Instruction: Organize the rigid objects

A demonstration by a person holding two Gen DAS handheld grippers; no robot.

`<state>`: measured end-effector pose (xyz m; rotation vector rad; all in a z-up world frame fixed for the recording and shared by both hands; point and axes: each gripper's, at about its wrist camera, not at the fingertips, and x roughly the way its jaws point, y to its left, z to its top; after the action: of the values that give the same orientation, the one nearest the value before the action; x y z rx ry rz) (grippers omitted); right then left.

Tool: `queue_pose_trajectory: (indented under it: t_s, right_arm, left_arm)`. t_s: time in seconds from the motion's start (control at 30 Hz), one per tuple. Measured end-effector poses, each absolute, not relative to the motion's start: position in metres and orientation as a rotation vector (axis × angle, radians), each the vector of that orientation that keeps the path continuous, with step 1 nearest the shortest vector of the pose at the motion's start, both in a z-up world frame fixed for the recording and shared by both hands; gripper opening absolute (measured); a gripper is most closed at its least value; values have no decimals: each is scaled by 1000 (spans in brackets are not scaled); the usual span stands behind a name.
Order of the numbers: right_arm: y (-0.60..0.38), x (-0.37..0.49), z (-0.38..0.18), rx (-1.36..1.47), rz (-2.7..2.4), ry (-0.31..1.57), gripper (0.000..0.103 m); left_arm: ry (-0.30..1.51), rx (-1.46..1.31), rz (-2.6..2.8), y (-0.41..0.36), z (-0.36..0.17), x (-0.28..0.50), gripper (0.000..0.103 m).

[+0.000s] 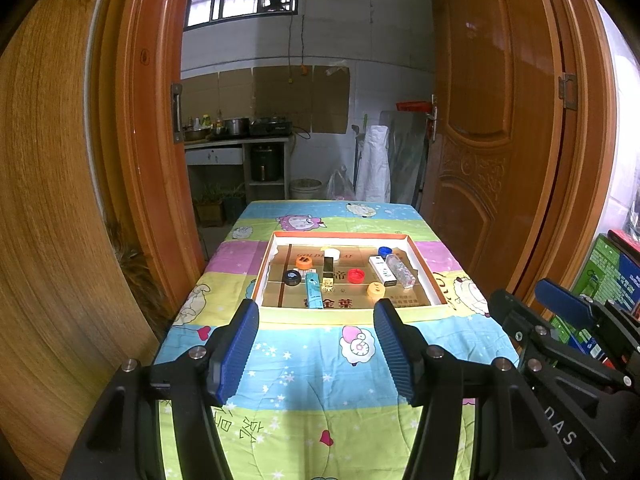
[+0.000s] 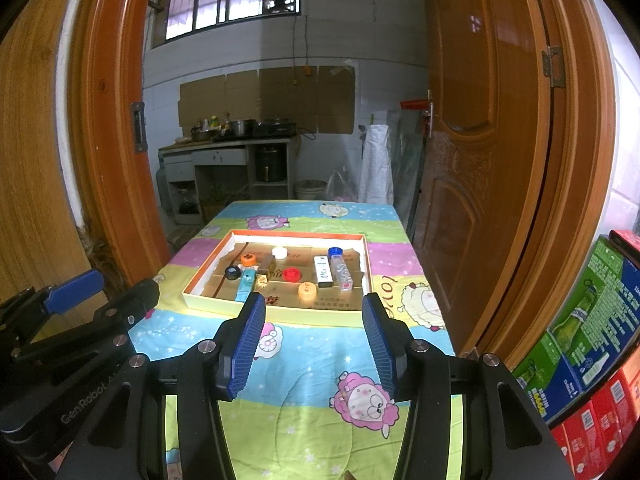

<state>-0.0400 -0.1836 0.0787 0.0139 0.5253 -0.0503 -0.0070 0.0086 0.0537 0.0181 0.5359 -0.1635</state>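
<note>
A shallow cardboard tray (image 1: 424, 270) with an orange rim lies mid-table on a quilted cartoon cloth (image 1: 312, 364). Inside it lie round plastic caps: red (image 1: 355, 275) at centre, black (image 1: 291, 277) at 9 o'clock, blue (image 1: 384, 250) at 1 o'clock. A flat white box (image 1: 382, 271) lies at 3 o'clock. Both the left gripper (image 1: 316, 344) and the right gripper (image 2: 314, 340) hover at 6 o'clock, ribbed blue jaws spread, empty.

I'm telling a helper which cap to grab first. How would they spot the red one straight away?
Find the shallow cardboard tray on the cartoon-sheep tablecloth. Near the tray's middle, just right of the upright dark box, lies the red cap. It is the only red item there; the nearest cap, nearer the front edge, is pale orange.
</note>
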Motion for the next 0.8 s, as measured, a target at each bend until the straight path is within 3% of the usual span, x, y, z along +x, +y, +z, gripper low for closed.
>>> queue_pose_trajectory:
  t_s: [0.8]
  right_arm:
    - [-183,-40,79,16,-49,527,52]
  left_arm:
    - [535,20,-163,9,54,-8,60]
